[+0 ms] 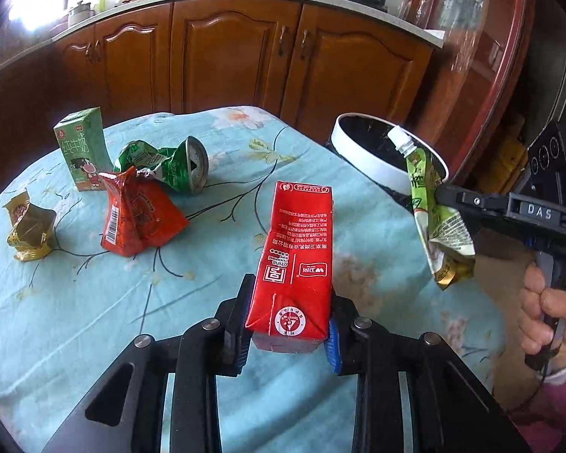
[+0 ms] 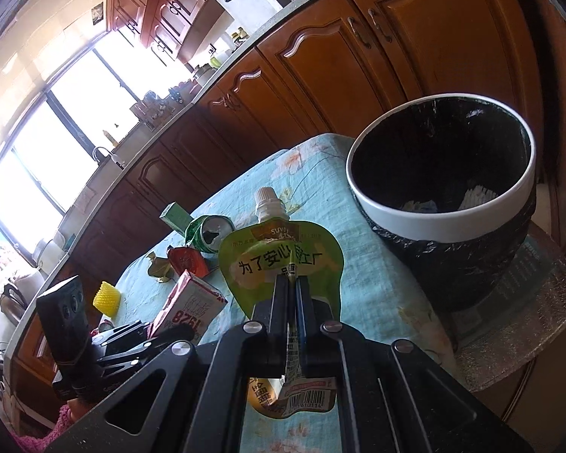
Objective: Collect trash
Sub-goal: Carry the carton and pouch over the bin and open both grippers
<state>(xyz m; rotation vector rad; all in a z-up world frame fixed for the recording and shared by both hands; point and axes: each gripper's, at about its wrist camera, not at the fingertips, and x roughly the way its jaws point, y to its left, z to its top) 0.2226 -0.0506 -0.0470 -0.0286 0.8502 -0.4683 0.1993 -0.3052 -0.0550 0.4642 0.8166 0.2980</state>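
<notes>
Your left claw (image 1: 288, 324) grips the glossy red rectangular paper milk carton (image 1: 296, 260) by its folded end, jaws pressed on both sides, above the pale blue floral cloth on the bench (image 1: 94, 321). Your right claw (image 2: 292, 283) is clamped flat on the crinkled green spouted foil pouch (image 2: 279, 249), just beside the white-rimmed, black-lined round bin (image 2: 445, 222).

The left wrist camera sits low and close over the table (image 1: 94, 339), looking down along its fingers across the cloth toward the cabinets, with the bin (image 1: 362, 158) off to its right. The right wrist camera, tilted, looks down at the same bin (image 2: 445, 219) from nearer. Both views share the bin, the table's far end and the cabinets behind it.
</notes>
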